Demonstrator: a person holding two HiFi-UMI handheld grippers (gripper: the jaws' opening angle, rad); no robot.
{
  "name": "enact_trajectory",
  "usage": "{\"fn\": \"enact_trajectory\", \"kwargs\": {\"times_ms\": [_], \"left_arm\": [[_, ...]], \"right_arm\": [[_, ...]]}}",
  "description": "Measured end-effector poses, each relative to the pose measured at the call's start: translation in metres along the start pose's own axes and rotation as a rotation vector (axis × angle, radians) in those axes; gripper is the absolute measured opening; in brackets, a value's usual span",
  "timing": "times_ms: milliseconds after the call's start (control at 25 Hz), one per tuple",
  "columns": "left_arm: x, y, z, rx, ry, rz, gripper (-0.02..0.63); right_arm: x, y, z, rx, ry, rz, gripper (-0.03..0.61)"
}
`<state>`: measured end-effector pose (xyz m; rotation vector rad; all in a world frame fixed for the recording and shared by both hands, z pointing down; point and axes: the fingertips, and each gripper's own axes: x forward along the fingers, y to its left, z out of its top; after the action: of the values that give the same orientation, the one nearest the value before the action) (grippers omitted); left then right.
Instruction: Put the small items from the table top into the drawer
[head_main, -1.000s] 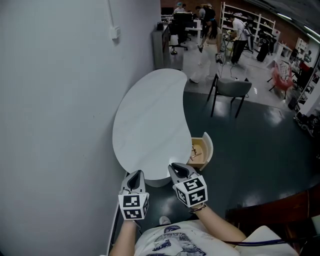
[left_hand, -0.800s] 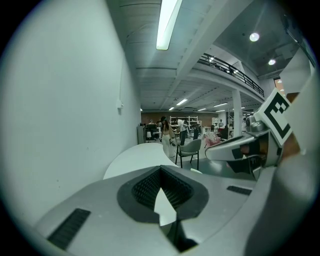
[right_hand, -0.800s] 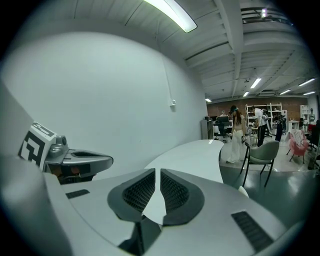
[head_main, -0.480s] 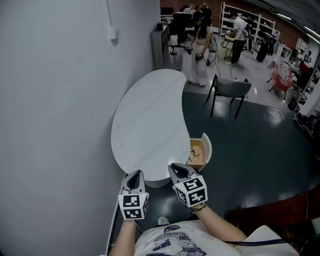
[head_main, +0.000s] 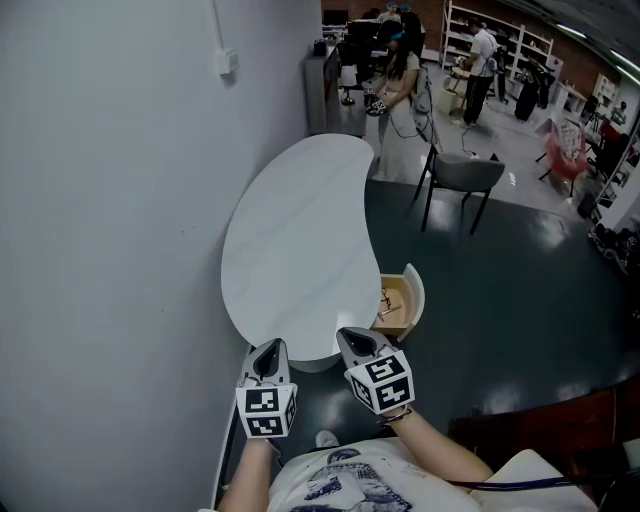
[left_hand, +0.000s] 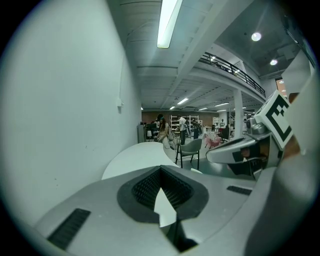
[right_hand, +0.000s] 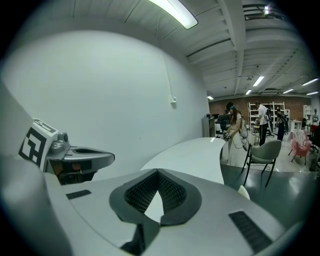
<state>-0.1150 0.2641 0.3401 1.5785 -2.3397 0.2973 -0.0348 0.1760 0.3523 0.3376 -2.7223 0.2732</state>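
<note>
Nearest the camera, the person's forearms reach out from a printed shirt (head_main: 335, 485), one gripper in each hand, side by side and apart over the dark floor (head_main: 480, 330), just short of the bench's near end.

The left gripper (head_main: 268, 348) points forward and a little down. In the left gripper view its fingers (left_hand: 145, 189) meet at the tips, with only a small gap behind them where the white bench top shows through. They hold nothing.

The right gripper (head_main: 353, 336) lies at much the same tilt, its marker cube (head_main: 382, 382) turned toward the camera. Its fingers (right_hand: 141, 192) have just been closing. They now touch at the tips, and nothing is between them.

Just past the two grippers the white kidney-shaped bench (head_main: 300, 240) runs away along the pale wall (head_main: 110, 200).

On the bench's right side, near the right gripper, the drawer (head_main: 412, 290) stands pulled out, showing a light wooden floor. Small items (head_main: 387, 300) lie inside it at the end nearest the bench. They are thin and dark, too small to name.

Farther off, a grey chair (head_main: 462, 175) with dark legs stands on the floor beyond the bench's far end. A small box (head_main: 229, 62) is fixed high on the wall.

At the back of the room a person (head_main: 400, 85) stands near the far end of the bench, with other people and shelving (head_main: 520, 45) behind.
</note>
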Motion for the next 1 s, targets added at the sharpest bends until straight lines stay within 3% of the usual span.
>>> {"fn": "enact_trajectory", "kwargs": {"times_ms": [1000], "left_arm": [[0.005,0.012,-0.003,-0.023,0.006,0.011,0.020]], "right_arm": [[0.014,0.008,0.000,-0.020,0.016,0.023,0.021]]}}
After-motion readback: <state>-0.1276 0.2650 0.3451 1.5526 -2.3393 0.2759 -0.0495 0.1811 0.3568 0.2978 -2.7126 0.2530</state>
